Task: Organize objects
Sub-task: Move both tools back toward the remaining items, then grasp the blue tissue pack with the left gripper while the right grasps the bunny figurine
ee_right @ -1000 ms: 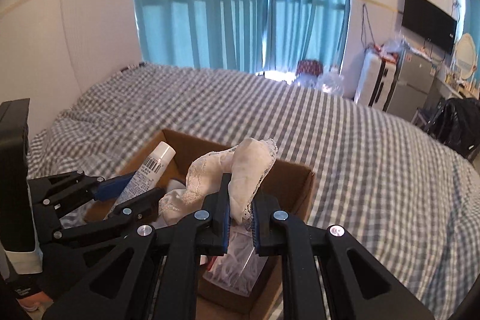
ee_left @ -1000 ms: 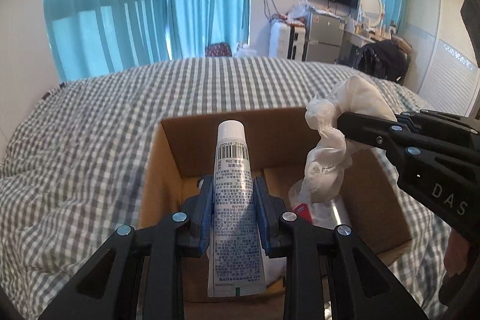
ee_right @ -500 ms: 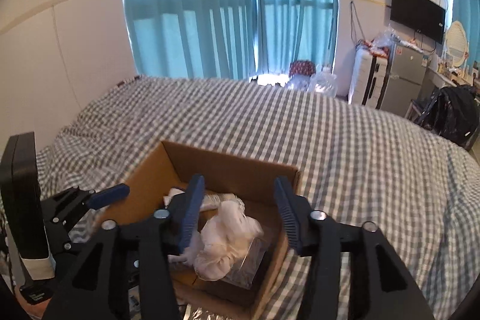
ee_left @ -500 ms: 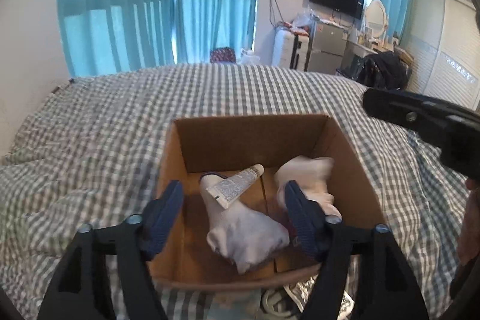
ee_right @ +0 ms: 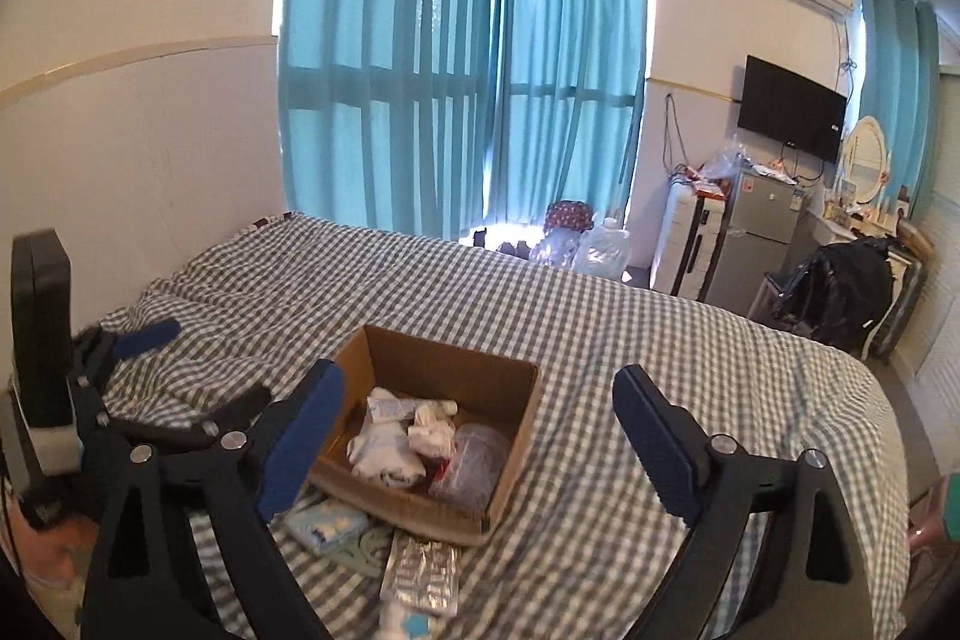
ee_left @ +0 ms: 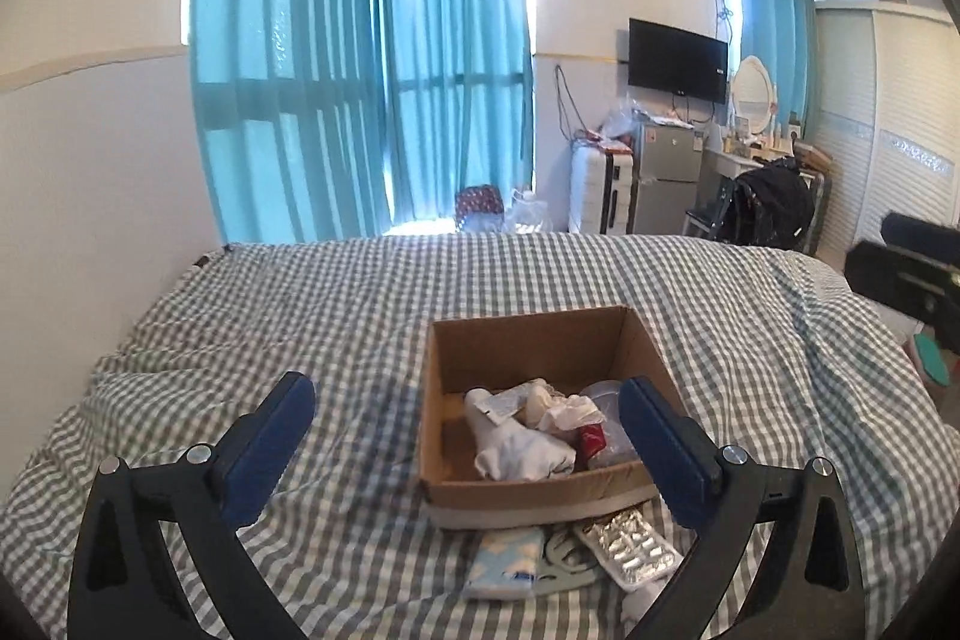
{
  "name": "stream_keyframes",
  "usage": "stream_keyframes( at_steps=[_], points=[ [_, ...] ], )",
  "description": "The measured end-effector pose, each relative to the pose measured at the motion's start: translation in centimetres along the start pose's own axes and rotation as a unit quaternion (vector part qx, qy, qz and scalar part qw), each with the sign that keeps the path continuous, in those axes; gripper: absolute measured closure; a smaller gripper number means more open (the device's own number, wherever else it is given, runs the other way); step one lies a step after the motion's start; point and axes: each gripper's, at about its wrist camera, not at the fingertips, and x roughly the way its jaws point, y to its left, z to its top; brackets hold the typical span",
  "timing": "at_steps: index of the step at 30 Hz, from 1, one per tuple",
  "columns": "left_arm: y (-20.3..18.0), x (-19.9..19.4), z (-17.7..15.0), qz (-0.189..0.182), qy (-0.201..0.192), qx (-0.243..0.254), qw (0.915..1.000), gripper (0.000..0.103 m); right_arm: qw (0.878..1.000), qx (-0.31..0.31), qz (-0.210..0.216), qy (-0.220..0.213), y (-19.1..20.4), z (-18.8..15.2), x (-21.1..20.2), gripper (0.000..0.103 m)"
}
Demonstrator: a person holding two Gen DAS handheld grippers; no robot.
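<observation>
We judge the things still to be tidied to be the ones lying on the checked bedspread [ee_left: 312, 316] just in front of the cardboard box [ee_left: 528, 340]: a foil pill sheet [ee_left: 630, 550], a small blue-and-white packet [ee_left: 504, 562] and a pale flat plastic piece [ee_left: 561, 568] partly tucked between them. All should be light. The pill sheet looks thin, stiff and slick, so we would pinch it across a short edge rather than try to scoop it off the soft cover. The packet looks soft and squashy and should take a grip across its middle. The plastic piece is flat against the cloth and may be awkward to lift.

Inside the box lie a white tube [ee_left: 510, 400] on a white sock [ee_left: 516, 451], a crumpled white cloth [ee_left: 564, 409], something red [ee_left: 591, 439] and a clear plastic bag [ee_left: 606, 394].

A second ago our left gripper [ee_left: 468, 436] was clamped on the tube and our right gripper [ee_right: 477, 436] on the cloth, both over the box. Now both items rest in the box, and both grippers are pulled back and higher, so the whole box and the loose things before it show. Both sets of jaws are opening, wide apart with nothing between them.
</observation>
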Motion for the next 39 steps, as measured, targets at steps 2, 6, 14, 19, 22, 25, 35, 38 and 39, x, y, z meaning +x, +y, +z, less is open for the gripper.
stream_keyframes(
  at_steps=[2,6,14,19,22,25,35,38,39],
  points=[
    [0.3,-1.1,-0.6,0.004,-0.002,-0.003,1.0,0.0,1.0,0.004,-0.006,-0.002,0.3,-0.6,-0.9,0.005],
    [0.6,-2.1,-2.3,0.013,-0.001,-0.01,0.9999,0.0,1.0,0.011,-0.013,0.004,0.9,-2.9,-1.5,0.004],
    [0.9,-0.9,-9.2,0.032,0.03,-0.051,0.9977,0.0,0.997,0.028,-0.034,0.057,1.4,-10.2,1.6,0.004],
    [0.6,2.2,-13.7,0.038,0.079,-0.061,0.9942,0.0,0.992,0.04,-0.029,0.114,1.5,-14.5,5.3,0.004],
    [0.1,3.9,-15.4,0.04,0.101,-0.046,0.993,0.0,0.987,0.041,-0.024,0.15,2.0,-16.9,7.6,0.004],
    [-0.2,4.9,-16.7,0.046,0.114,-0.028,0.992,0.0,0.982,0.034,-0.008,0.184,2.8,-19.0,9.3,0.004],
    [0.5,6.3,-18.0,0.047,0.141,-0.039,0.9882,0.0,0.964,0.046,0.049,0.257,3.6,-23.0,12.9,0.04],
    [0.2,6.2,-18.0,0.049,0.14,-0.031,0.9885,0.0,0.96,0.047,0.065,0.269,3.9,-23.5,13.0,0.053],
    [0.0,6.1,-18.0,0.051,0.139,-0.028,0.9887,0.0,0.96,0.04,0.064,0.27,4.0,-23.6,12.7,0.055]
  ],
)
